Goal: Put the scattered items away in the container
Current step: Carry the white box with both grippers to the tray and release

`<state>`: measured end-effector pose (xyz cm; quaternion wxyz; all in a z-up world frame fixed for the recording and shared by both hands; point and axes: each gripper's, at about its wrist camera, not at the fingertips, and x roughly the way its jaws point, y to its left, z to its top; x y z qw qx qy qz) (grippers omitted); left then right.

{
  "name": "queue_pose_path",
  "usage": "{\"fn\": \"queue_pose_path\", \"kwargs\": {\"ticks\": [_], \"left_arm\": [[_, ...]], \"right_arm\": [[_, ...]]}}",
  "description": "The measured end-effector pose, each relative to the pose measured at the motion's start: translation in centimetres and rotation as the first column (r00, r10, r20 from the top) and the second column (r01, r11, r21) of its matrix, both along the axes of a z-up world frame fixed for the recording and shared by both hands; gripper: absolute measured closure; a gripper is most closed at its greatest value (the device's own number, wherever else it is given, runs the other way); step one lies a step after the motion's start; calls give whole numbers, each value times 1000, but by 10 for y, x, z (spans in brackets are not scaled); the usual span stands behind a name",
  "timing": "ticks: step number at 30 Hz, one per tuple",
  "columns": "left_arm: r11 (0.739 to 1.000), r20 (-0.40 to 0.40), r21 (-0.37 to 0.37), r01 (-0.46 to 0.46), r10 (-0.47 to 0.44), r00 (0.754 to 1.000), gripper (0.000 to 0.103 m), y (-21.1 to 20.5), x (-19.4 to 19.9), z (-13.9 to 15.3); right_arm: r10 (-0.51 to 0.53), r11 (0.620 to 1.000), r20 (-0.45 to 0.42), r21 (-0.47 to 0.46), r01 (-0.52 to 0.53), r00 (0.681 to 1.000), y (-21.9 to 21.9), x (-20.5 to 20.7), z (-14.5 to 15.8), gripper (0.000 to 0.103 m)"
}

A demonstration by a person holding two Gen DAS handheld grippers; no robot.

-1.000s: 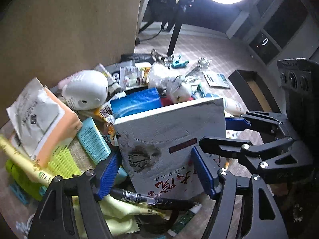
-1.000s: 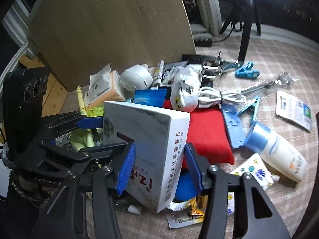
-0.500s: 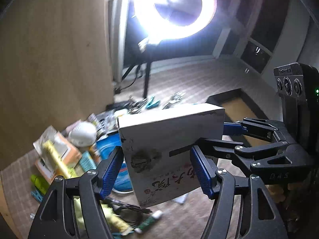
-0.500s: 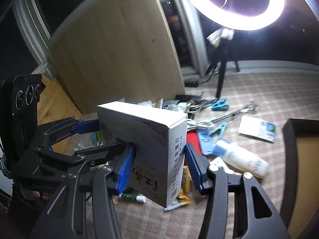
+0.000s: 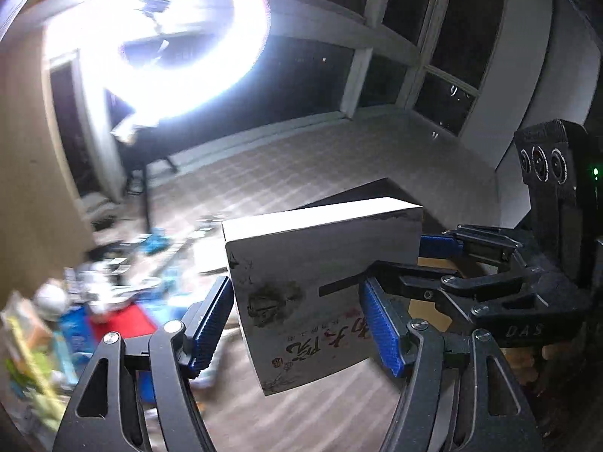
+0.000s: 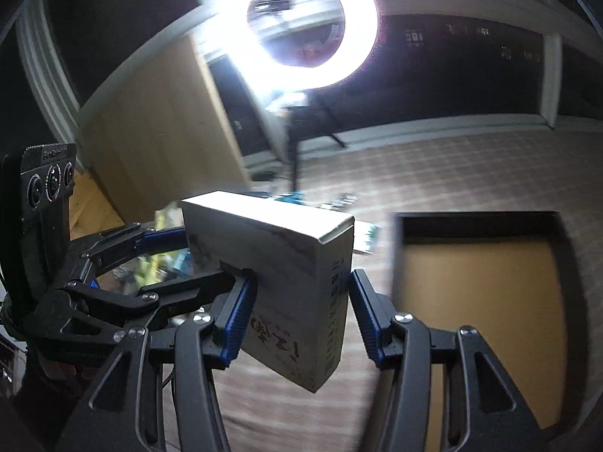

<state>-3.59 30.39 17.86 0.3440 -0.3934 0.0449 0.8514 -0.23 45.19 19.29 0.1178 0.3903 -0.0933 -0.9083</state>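
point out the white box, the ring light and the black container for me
white box (image 5: pixel 301 286): left wrist view, its printed front face.
ring light (image 6: pixel 301 26): right wrist view, its glowing ring.
black container (image 6: pixel 478 222): right wrist view, its far rim.

The box (image 5: pixel 320 286) has risen off the clutter pile (image 5: pixel 75 301), carried higher and toward the dark tray (image 6: pixel 478 301), now beside it.

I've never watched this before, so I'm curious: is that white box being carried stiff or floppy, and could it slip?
Probably stiff: the white box keeps flat faces and sharp corners between the left gripper and right gripper. Probably light, since it looks like a carton. It hangs tilted on smooth card, so it might slip.
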Motion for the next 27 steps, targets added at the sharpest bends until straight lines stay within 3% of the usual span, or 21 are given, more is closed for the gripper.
{"fn": "queue_pose_path", "kwargs": {"ticks": [5,11,13,15,16,18,21,27], "left_arm": [[999,36,5,42,-42,998,37,97,-11,-12],[998,134,-20,67,-63,989,37,193,-36,-41],[998,143,-24,59,-55,988,36,216,-48,-50],[996,187,-20,81,-76,979,35,240,-61,-61],[996,191,-39,79,-71,979,35,246,-64,-63],[995,165,-83,47,-33,986,35,251,-65,-63],[998,155,-58,37,-28,988,35,242,-55,-55],[998,91,-48,-42,46,995,35,178,-36,-24]], "right_arm": [[-41,999,47,21,40,998,99,-4,-2,52],[-84,996,99,38,81,992,199,-38,-20,52],[-100,992,94,86,92,991,225,-55,-25,51],[-170,969,76,194,152,983,238,-70,-29,50],[-206,953,63,241,186,976,244,-76,-29,50],[-197,960,60,213,180,979,248,-82,-28,50],[-179,970,53,174,167,983,238,-83,-25,50],[-62,995,43,75,58,997,187,-73,-19,50]]}}
